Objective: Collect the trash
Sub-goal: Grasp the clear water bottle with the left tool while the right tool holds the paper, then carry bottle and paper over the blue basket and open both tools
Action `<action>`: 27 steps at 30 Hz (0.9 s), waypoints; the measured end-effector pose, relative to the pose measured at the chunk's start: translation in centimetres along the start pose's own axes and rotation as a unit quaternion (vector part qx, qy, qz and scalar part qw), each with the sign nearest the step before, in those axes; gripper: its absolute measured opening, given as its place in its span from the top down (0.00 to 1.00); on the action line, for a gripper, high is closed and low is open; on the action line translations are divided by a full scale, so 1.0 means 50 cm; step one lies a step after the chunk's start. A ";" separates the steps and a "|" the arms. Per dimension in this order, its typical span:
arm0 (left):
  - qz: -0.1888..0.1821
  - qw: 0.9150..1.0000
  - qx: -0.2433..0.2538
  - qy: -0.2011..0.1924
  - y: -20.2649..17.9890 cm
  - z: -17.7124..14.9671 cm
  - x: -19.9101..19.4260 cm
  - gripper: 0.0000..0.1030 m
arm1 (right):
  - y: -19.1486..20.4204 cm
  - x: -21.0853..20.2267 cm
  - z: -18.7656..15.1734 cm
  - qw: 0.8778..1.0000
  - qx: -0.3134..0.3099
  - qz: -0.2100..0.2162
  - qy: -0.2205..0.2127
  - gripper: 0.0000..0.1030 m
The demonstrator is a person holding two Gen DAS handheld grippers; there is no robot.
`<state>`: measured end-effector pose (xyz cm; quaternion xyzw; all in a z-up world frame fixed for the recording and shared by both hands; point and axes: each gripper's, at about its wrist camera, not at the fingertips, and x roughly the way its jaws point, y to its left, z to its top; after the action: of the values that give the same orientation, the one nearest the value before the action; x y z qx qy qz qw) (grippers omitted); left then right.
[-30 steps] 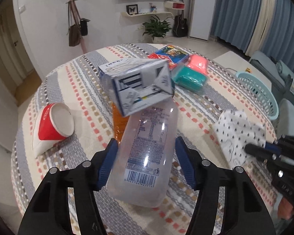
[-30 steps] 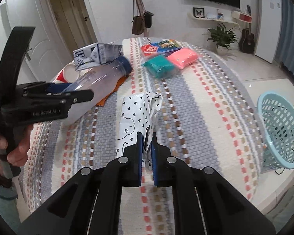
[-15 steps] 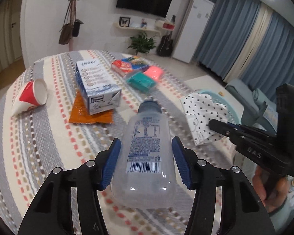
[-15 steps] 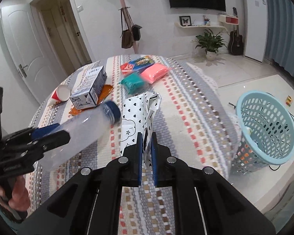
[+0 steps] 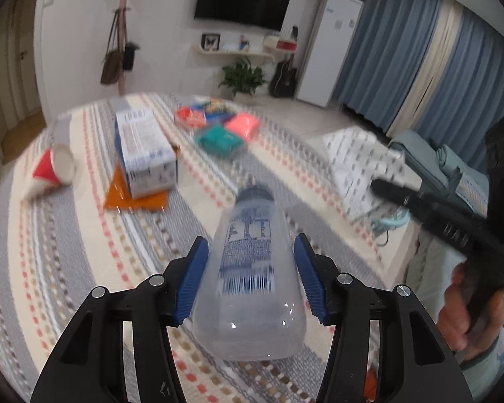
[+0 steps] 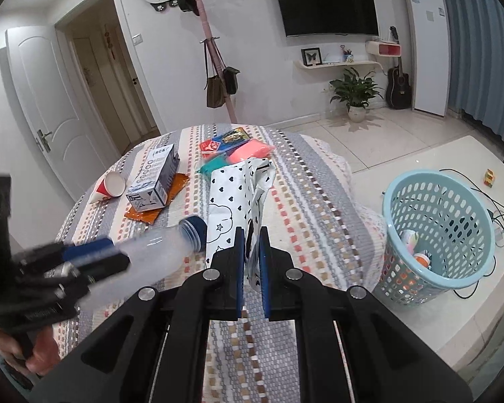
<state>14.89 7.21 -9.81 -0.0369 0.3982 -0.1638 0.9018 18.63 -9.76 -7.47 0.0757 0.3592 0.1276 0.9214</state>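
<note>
The left claw [image 5: 248, 278] grips a clear plastic bottle with a dark blue cap [image 5: 252, 268] between its blue pads, which press on its sides, the bottle lifted above the round counter covered in a striped woven cloth [image 5: 67, 252]. Beside that bottle, the right claw [image 6: 251, 262] is pinched nearly closed on a white plastic bag printed with small black hearts [image 6: 233, 198], which stands up from its tips. Beyond the bottle on the counter lies a white and blue carton [image 6: 154, 181] resting on a flat orange wrapper [image 6: 151, 211], with a red and white paper cup [image 6: 109, 186] tipped on its side just past it. Farther from the bottle sit teal and pink packets [image 6: 238, 158]. Off the counter, to the bottle's right on the floor, stands a pale blue perforated plastic basket [image 6: 436, 235] with a few items inside.
</note>
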 end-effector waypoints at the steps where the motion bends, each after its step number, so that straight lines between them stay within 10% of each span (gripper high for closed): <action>1: 0.002 1.000 -0.001 0.008 -0.002 -0.009 0.010 0.50 | -0.007 0.000 -0.001 1.000 0.004 -0.001 0.000 0.94; 11: 0.013 0.996 0.008 0.087 -0.023 -0.024 0.087 0.46 | -0.047 -0.002 -0.004 0.999 0.032 0.010 -0.001 0.94; 27: -0.074 0.997 0.022 0.007 -0.188 0.158 0.106 0.48 | -0.248 -0.061 0.036 0.992 0.102 -0.039 -0.056 0.94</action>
<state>21.51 -3.90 -6.34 -0.0449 0.3965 -0.2390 0.8852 19.93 -22.56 -7.08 0.1623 0.3212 0.0496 0.9317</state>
